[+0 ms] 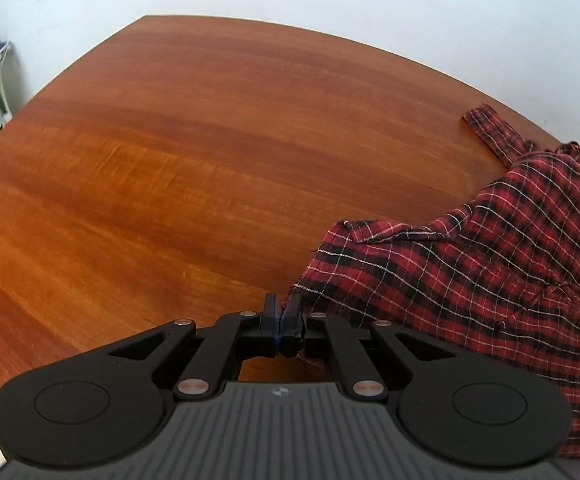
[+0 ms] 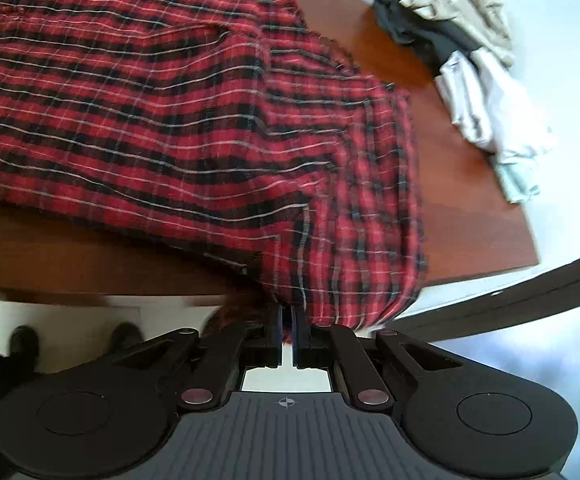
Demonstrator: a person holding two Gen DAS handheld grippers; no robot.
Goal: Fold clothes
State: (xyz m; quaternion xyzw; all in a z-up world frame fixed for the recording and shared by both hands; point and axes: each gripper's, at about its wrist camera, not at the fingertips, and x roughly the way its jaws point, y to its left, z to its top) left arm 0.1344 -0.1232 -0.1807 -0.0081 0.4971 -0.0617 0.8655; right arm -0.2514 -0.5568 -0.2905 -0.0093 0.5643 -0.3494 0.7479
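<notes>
The plaid shirt (image 1: 490, 256) lies on the counter (image 1: 210, 140), spread to the right of our left tongs (image 1: 283, 312) and hanging off the near edge at our right tongs (image 2: 286, 320). Both tongs are clamped on its hem.

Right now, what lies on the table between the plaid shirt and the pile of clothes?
Only bare wooden table lies between plaid shirt and clothes pile, in the right wrist view.
</notes>
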